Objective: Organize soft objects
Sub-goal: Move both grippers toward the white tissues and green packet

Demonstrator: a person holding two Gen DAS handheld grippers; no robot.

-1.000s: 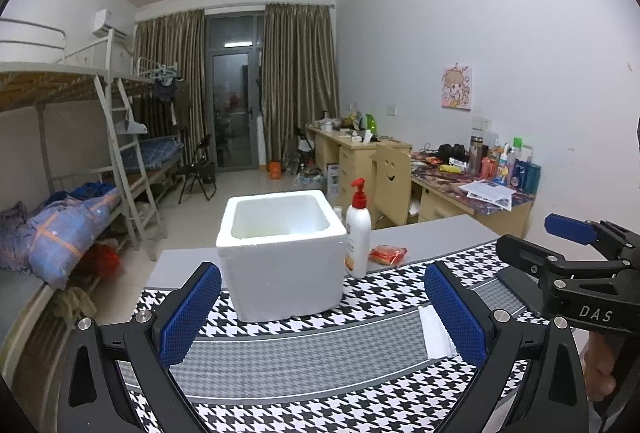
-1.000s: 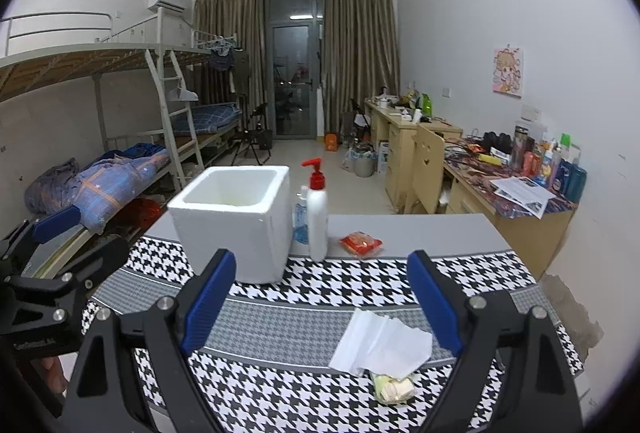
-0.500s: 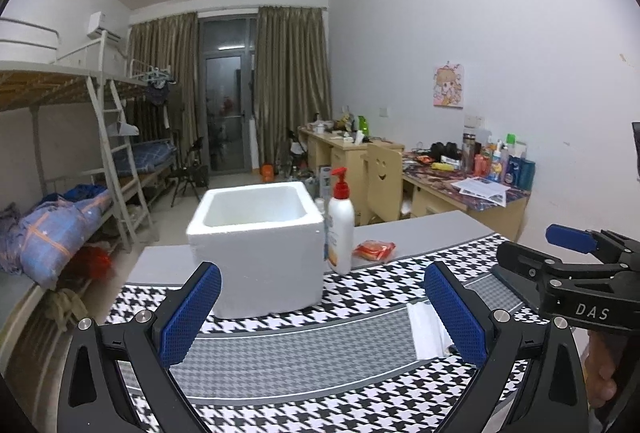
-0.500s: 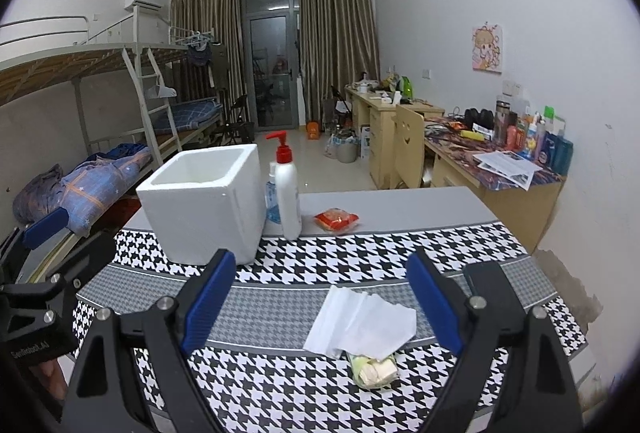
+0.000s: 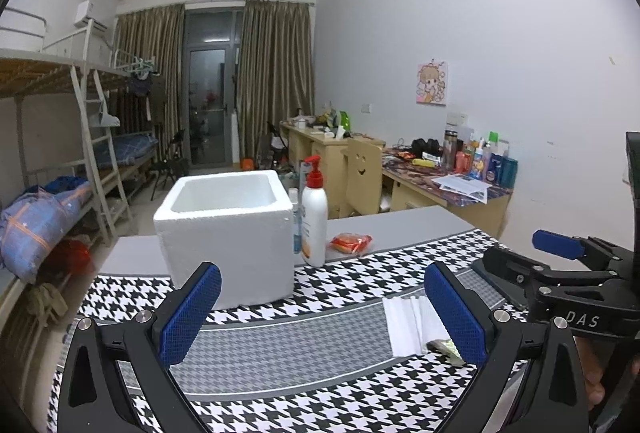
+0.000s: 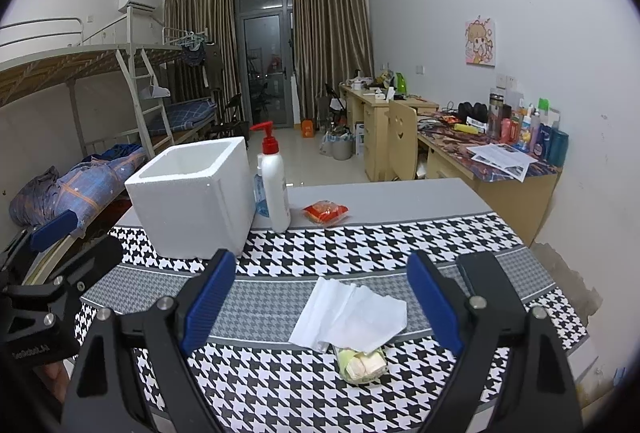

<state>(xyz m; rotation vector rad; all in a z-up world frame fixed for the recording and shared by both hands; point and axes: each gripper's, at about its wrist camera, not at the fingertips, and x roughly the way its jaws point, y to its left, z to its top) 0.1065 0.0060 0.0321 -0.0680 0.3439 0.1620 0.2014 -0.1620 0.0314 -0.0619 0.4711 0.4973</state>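
1. Dorm room: bunk beds at frame left, curtained door at centre, cluttered desks along the right wall. You work over a table with a houndstooth cloth (image 6: 360, 245) across its near part.
2. White foam box (image 6: 192, 205) sits left of centre in the right wrist view, open top. No contents visible from either view, though the floor of it is hidden, so I can't confirm it's empty.
3. Soft stuff is all loose on the table: a stack of white tissues (image 6: 348, 315) at lower centre of the right wrist view, and a small pale-green wrapped packet (image 6: 362, 363) just below it, partly tucked under the tissue edge. A red snack packet (image 6: 325, 212) lies mid-frame on bare grey table, right of the pump bottle (image 6: 275, 185).
4. Right gripper (image 6: 316, 307): released, blue pads wide apart, holding nothing. Tissues sit between the pads in frame, but I judge it's above them, no contact.
5. Left gripper (image 5: 322, 313): also released, empty, aimed at the cloth between box and tissues. The tissues (image 5: 408, 325) show at lower right of its view, partly behind the right pad.
6. Progress, my read: basically zero. Nothing grasped, nothing seen in the box.
7. Left to do, assuming the box is the bin: pick tissues, green packet, probably the red one, and drop each in. A dark flat object (image 6: 486, 279), right of the tissues, looks rigid; skip it.
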